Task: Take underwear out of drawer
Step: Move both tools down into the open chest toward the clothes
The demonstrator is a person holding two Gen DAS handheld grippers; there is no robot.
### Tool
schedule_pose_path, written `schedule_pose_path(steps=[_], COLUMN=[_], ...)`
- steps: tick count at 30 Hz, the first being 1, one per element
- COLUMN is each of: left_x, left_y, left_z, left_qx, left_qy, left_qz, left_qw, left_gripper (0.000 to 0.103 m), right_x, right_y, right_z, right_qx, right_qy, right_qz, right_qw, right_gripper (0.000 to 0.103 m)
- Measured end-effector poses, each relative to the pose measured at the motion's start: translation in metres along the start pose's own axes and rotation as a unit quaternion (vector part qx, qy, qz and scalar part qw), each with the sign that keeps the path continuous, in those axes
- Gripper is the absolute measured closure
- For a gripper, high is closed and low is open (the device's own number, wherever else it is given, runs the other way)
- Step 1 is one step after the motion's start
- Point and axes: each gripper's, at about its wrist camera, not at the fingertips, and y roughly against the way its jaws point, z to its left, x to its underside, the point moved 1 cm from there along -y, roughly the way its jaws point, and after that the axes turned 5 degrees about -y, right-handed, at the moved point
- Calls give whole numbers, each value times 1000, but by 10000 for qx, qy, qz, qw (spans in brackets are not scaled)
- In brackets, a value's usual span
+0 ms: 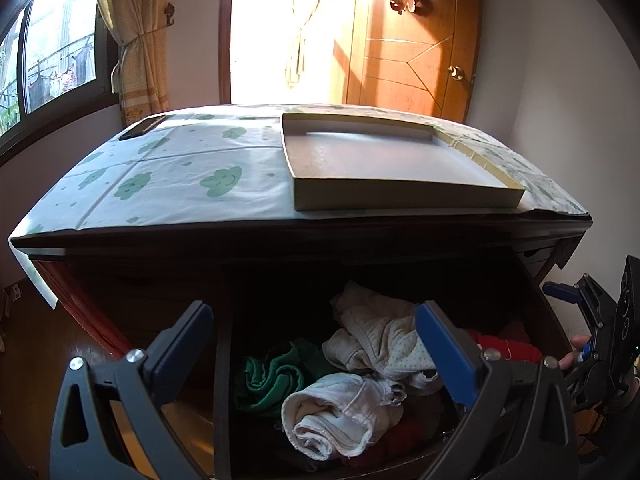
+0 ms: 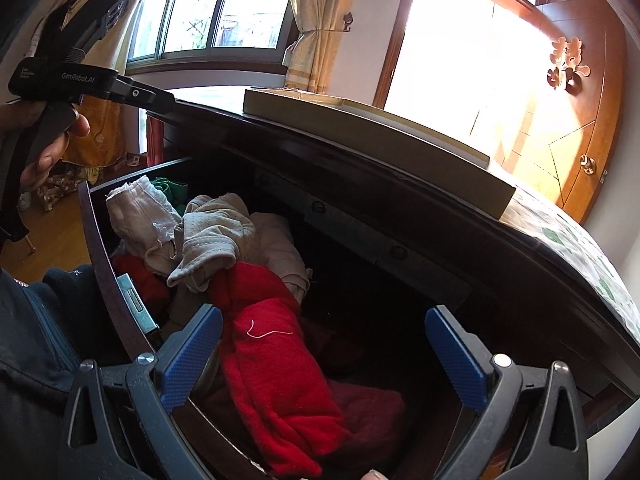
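The dark wooden drawer stands pulled out, full of crumpled clothes. In the left wrist view I see white rolled underwear, a cream dotted piece, a green cloth and a red one. My left gripper hovers open above the pile, holding nothing. In the right wrist view a red garment lies between the fingers of my open right gripper, with the cream dotted piece behind it. The left gripper's body, in a hand, shows at the upper left.
A shallow cardboard box lid lies on the dresser top, on a white cloth with green clouds. A dark phone rests at the far left corner. Behind are a window with curtains and a wooden door. A person's dark clothing is beside the drawer.
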Motion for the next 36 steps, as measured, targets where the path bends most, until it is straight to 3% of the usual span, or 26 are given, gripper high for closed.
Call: schedule_pose_path(steps=[7, 21, 30, 36], left_x=[5, 3, 5, 11], left_y=[-7, -4, -14, -33], left_z=[-16, -18, -22, -31], left_qx=[120, 163, 290, 383], left_qy=[-247, -405, -508, -648], left_qz=[197, 248, 429, 635], left_qw=[9994, 9987, 9974, 9951], left_gripper=[0, 0, 0, 0], right_x=[-4, -5, -7, -12], right_y=[-13, -19, -28, -52], right_z=[1, -2, 6, -4], right_qx=[14, -148, -165, -387], right_qy=[201, 198, 508, 246], right_qz=[518, 878, 1188, 1875], right_qw=[9985, 9958, 9915, 9812], right_gripper=[1, 1, 1, 1])
